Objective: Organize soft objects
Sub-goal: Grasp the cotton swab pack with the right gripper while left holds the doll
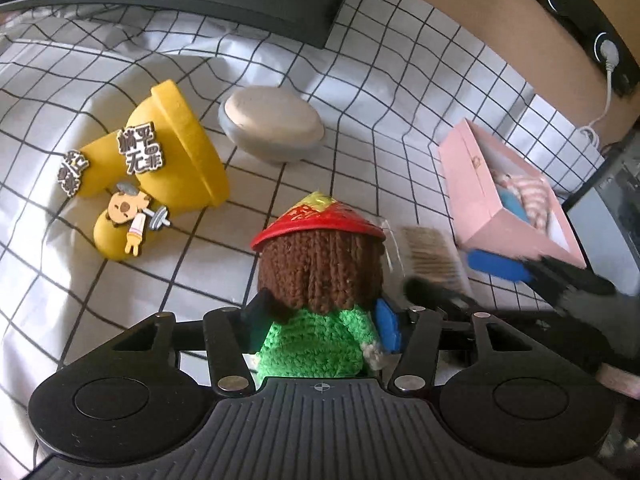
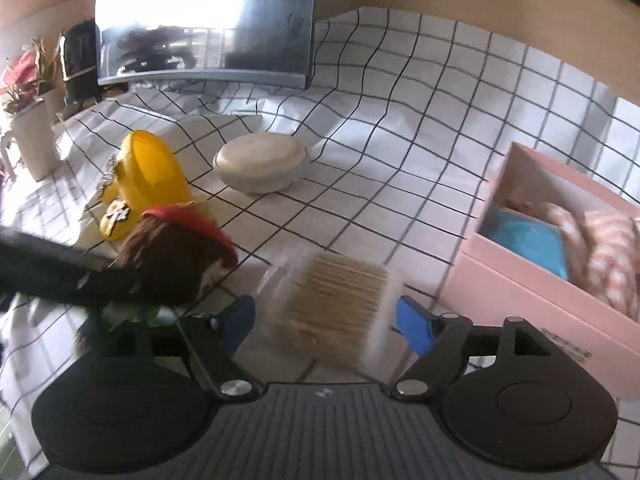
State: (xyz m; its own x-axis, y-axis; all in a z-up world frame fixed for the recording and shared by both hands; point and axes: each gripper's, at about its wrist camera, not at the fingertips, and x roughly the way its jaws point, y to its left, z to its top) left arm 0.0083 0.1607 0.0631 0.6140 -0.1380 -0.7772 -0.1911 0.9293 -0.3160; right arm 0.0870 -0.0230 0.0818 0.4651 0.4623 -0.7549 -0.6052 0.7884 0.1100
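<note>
The left gripper [image 1: 320,320] is clamping a crocheted doll [image 1: 320,300] — brown yarn hair, green body, red conical hat — with its blue pads pressing on both sides of the torso, the doll upright above the checked tablecloth [image 1: 360,100]. The right gripper [image 2: 326,322] is standing with its jaws apart around a clear round tub of cotton swabs [image 2: 336,308]; a gap is showing between each blue finger [image 2: 416,326] and the tub wall, so nothing is being gripped there, and the blur is hiding whether the tub is resting on the cloth. To the right a pink box [image 2: 532,292] is sitting open, holding a blue item [image 2: 528,246] and a pink-and-white checked soft piece [image 2: 608,256]. Farther back on the cloth a yellow foam clog [image 1: 168,152] with stuck-on charms is lying on its side, and beside it a grey dish with a pale lid [image 1: 272,122] is sitting upright — well apart from both grippers. A dark screen [image 2: 208,20] is standing at the rear edge.
</note>
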